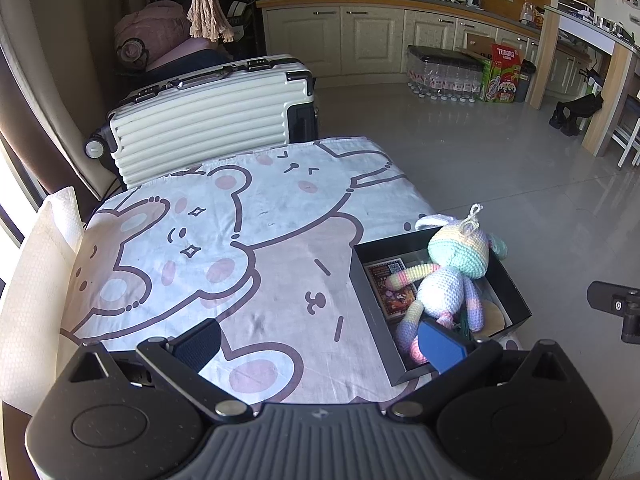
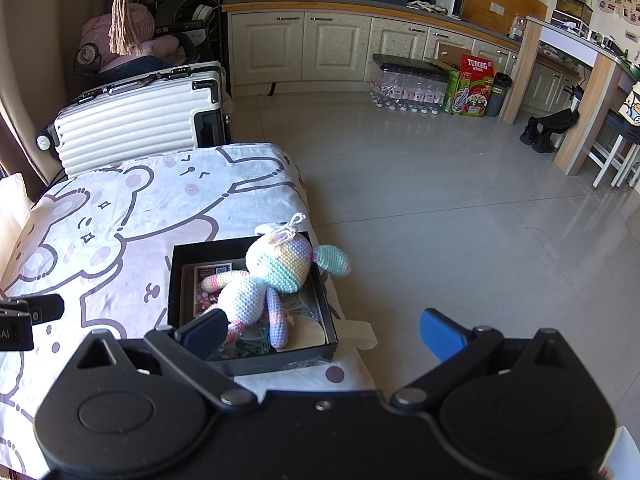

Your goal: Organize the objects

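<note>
Both of your tongs are spread wide and hold nothing: the left gripper (image 1: 320,344) hangs over the tablecloth (image 1: 248,216), the right gripper (image 2: 320,330) over the table's edge. The crocheted bunny (image 2: 276,276) lies sprawled in the black box (image 2: 256,360), its head resting over the box's far rim, on top of a card (image 1: 390,290).

Crochet bunny (image 2: 276,276) in black box (image 2: 256,362); right gripper (image 2: 320,334) spread, apparently empty.

left tongs (image 1: 320,346) spread wide and empty, right tongs (image 2: 322,332) spread wide and empty, side by side
</note>
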`<state>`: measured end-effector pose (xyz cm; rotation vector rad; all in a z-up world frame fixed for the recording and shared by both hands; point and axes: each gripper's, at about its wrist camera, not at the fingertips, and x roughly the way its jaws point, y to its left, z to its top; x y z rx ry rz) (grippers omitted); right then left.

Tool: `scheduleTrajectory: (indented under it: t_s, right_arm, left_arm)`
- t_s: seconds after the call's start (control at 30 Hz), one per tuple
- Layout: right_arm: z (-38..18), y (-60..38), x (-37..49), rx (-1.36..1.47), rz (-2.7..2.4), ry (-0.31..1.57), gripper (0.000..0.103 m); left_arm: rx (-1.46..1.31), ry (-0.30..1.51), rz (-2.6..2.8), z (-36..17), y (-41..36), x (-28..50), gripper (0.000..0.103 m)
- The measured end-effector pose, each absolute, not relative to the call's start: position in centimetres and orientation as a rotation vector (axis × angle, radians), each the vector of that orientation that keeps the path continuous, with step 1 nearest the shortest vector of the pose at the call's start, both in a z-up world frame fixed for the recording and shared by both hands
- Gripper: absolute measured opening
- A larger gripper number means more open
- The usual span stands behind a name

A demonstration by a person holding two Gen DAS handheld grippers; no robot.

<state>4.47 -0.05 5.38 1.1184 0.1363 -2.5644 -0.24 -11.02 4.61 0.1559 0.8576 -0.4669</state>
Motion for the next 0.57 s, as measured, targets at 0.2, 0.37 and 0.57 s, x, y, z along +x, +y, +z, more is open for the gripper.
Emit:
scheduleTrajectory:
  t_s: [0.2,0.37,0.57]
  right_arm:
    - [5.37,-0.06,4.47,1.118,-2.564,0.137,0.103]
    - [5.36,-0.06,4.47,1.118,-2.564,0.137,0.103]
    - [5.36,-0.04,4.47,1.118,-2.564,0.137,0.103]
  left_arm:
    - [0.155,0.858,-0.468,4.60,-11.06,-0.25,0.103]
    - [0.155,0.859,-0.468,4.56,-11.05,-0.30,0.103]
    - [0.160,0.865,-0.468,4.10,-11.16,-0.64,0.103]
